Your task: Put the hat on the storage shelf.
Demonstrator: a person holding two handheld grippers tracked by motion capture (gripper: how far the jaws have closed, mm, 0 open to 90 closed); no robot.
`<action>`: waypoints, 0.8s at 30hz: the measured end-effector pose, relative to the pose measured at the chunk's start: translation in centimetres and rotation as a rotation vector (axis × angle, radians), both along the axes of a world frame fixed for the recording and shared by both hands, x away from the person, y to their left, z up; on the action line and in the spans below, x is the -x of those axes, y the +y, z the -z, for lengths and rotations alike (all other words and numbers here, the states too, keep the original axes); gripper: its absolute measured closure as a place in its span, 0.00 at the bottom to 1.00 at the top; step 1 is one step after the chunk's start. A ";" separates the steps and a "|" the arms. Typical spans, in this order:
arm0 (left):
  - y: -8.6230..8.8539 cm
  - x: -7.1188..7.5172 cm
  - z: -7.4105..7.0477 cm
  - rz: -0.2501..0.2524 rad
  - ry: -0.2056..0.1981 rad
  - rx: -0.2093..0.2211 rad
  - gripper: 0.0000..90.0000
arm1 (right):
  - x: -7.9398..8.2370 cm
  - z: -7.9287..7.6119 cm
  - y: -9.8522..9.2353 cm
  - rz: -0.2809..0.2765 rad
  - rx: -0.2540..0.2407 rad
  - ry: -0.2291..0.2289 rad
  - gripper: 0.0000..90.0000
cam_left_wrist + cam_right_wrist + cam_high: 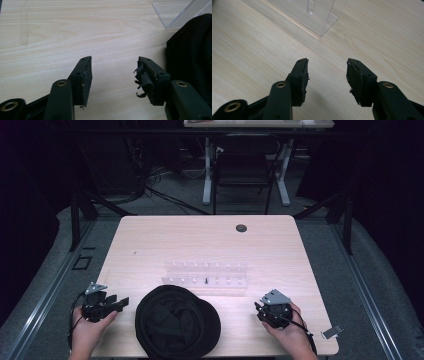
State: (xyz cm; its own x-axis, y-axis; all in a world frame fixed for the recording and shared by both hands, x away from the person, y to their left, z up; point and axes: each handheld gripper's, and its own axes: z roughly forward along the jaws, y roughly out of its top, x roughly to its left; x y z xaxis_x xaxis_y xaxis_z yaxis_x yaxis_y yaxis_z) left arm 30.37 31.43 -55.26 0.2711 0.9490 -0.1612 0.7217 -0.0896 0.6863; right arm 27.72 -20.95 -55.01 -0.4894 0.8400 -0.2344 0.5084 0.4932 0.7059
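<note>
A clear acrylic rack (pixel 205 274) lies across the middle of the light wood table (pixel 150 240), with a small dark piece (pixel 206 280) standing in its front row. A black cap (pixel 177 321) rests at the front edge, just before the rack. My left gripper (pixel 121 303) sits at the front left, open and empty, its jaws (pixel 115 70) pointing toward the cap (pixel 192 55). My right gripper (pixel 258 309) rests at the front right, open and empty (pixel 327 67), with a corner of the rack (pixel 312 12) ahead of it.
A dark round grommet (pixel 241 228) sits in the table near its far edge. A small grey clip (pixel 332 332) hangs off the front right corner. Beyond the table stand a black chair (pixel 243 167) and white desk legs.
</note>
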 end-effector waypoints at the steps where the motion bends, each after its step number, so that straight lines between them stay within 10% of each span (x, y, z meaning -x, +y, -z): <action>1: 0.0 0.0 -0.1 -0.004 -0.003 -0.003 0.54 | 0.0 0.1 0.0 -0.003 0.001 -0.002 0.58; 9: -0.5 -0.1 -0.5 0.026 0.065 0.088 0.61 | 0.1 0.0 -0.4 -0.023 -0.012 0.047 0.63; 16: -1.8 -0.3 -1.2 0.070 0.130 0.043 0.62 | 0.1 -0.1 -0.6 -0.024 -0.042 0.049 0.63; 24: -2.0 -0.7 -2.8 0.110 0.244 0.090 0.63 | 0.1 -0.4 -1.1 -0.012 -0.073 0.049 0.63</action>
